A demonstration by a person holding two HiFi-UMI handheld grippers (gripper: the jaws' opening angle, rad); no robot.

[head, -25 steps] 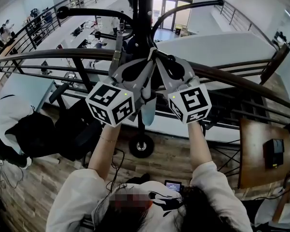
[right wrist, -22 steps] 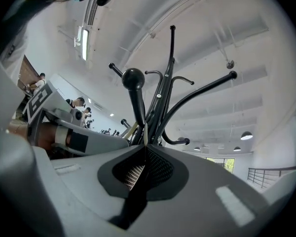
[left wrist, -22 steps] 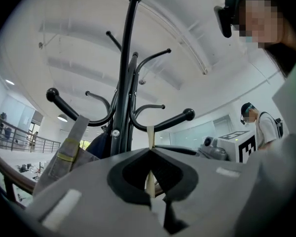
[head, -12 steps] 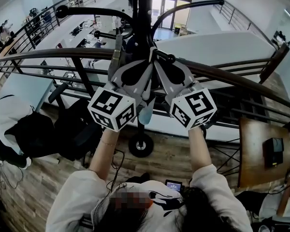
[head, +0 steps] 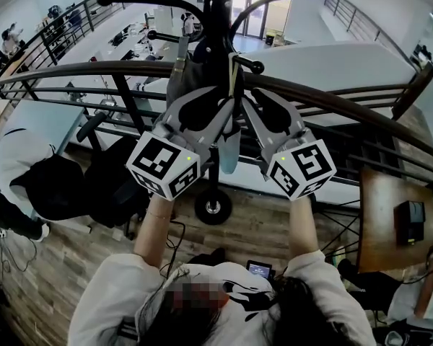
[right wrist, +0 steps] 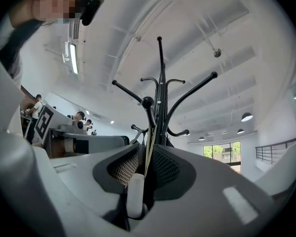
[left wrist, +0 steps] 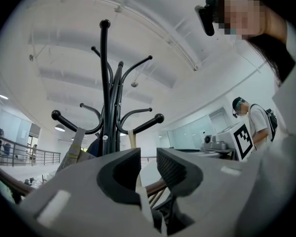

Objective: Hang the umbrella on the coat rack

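Umbrella (head: 229, 153) hangs folded and upright close against the rack (head: 218, 6), at the middle of the head view. Its body drops toward 6 o'clock from a ball-tipped peg (head: 256, 67) that juts toward 3 o'clock from the pole.

The right hand-held gripper (right wrist: 147, 164) is clenched on the strap (right wrist: 149, 142). The cream cord runs from between its jaws up toward 12 o'clock to that peg, and the white handle (right wrist: 134, 194) sits just below the jaws at 6 o'clock. Holding the strap rather than the body lets the loop be steered over the ball.

The left hand-held gripper (left wrist: 148, 164) is released. Its jaws stand apart with a clear gap, and the strap passes along the inner edge of the left jaw without being pinched. From its view the strap seems to rest on the peg's arm, behind the ball, so the loop looks seated. I cannot be sure it goes fully round.

A khaki bag strap (head: 179, 56) hangs from a peg at about 10 o'clock of the umbrella, apart from its peg.

The hang looks nearly done; what remains is letting go without lifting the loop off.
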